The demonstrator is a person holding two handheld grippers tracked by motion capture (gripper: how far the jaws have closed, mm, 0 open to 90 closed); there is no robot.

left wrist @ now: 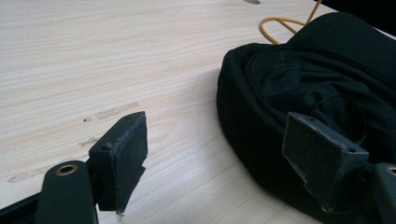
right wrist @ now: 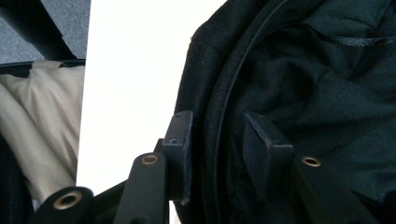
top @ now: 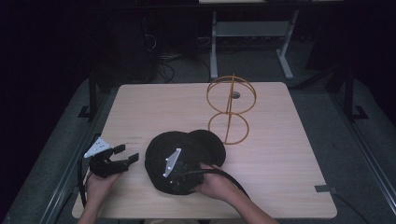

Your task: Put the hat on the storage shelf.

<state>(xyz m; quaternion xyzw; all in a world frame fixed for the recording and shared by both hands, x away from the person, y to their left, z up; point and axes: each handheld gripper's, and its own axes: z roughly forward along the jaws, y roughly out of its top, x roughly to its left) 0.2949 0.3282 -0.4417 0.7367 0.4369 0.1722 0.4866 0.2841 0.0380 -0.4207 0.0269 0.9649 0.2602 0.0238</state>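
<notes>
Cap half-grabbed, stand not reached yet

Cap point(top: 184, 158) sitting upside down near the front middle of the table point(top: 280, 186), opening up. Right gripper point(top: 180, 179) straddling the near rim: in the right gripper view one jaw outside the band, the other inside against the lining, a sliver of gap showing at the inner one, so looks like closing on the rim but honestly can't tell if it's clamped yet. Left gripper point(top: 122, 156) parked just left of the cap, jaws spread wide, holding nothing, pads point(left wrist: 122, 158) hovering low over bare wood, apart from the fabric.

Progress guess: early days. Rim pinch started, cap not lifted, and the orange wire stand point(top: 230, 107) behind it bare. Presumably the cap ends up on that, so the whole carry and placing left to do.

Room-wise, pretty comfy. Plenty of open wood left of the cap and across the back left. Stand close behind the brim on the right, so any lift probably wants to go up first, not a slide forward, or that light wire frame gets nudged over. Front edge near the right hand, not much slack for pulling back. Floppy crown, likely to sag once held by one side.
</notes>
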